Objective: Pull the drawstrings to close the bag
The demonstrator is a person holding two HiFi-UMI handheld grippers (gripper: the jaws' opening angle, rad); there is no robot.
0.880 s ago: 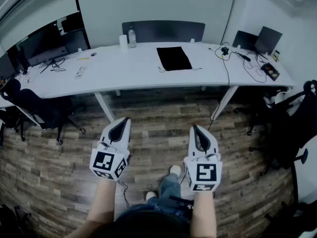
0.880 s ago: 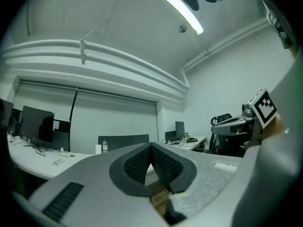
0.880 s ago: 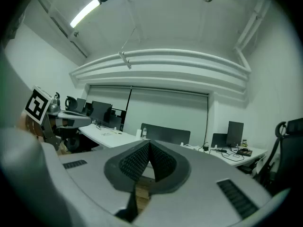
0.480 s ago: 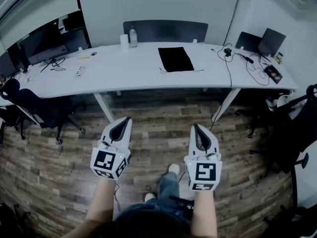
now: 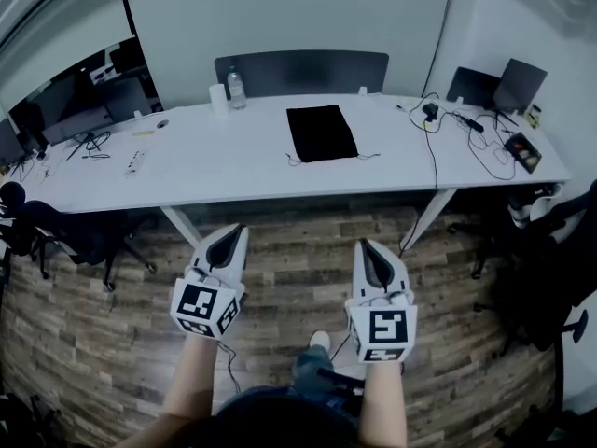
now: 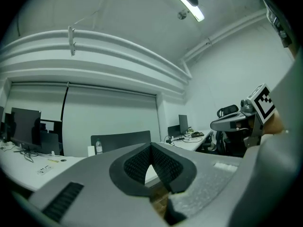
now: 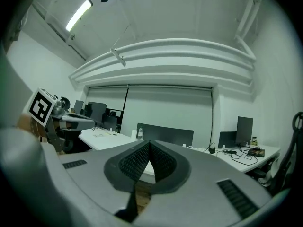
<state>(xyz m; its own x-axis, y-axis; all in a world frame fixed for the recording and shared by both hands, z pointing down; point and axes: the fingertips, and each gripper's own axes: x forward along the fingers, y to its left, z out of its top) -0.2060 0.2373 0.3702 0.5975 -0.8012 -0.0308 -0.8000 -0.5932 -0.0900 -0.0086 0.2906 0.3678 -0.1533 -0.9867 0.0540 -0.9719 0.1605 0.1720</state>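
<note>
Black bag [image 5: 322, 133] lies flat mid-table [image 5: 215, 161], drawstrings [image 5: 368, 156] trailing on the side toward the table's near edge, prob. so both cords face the person. Left gripper [image 5: 231, 234] & right gripper [image 5: 369, 250] hang short of the table's near edge, jaws together, nothing betw. them; approach not yet made.

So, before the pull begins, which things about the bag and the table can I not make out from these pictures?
- Head view: the black bag is too small to tell whether its mouth is open; its drawstrings are only thin lines.
- Gripper views: the bag is hidden behind the shut jaws of the left gripper and right gripper.
- Head view: the small items at the table's right end are too small to name.
</note>
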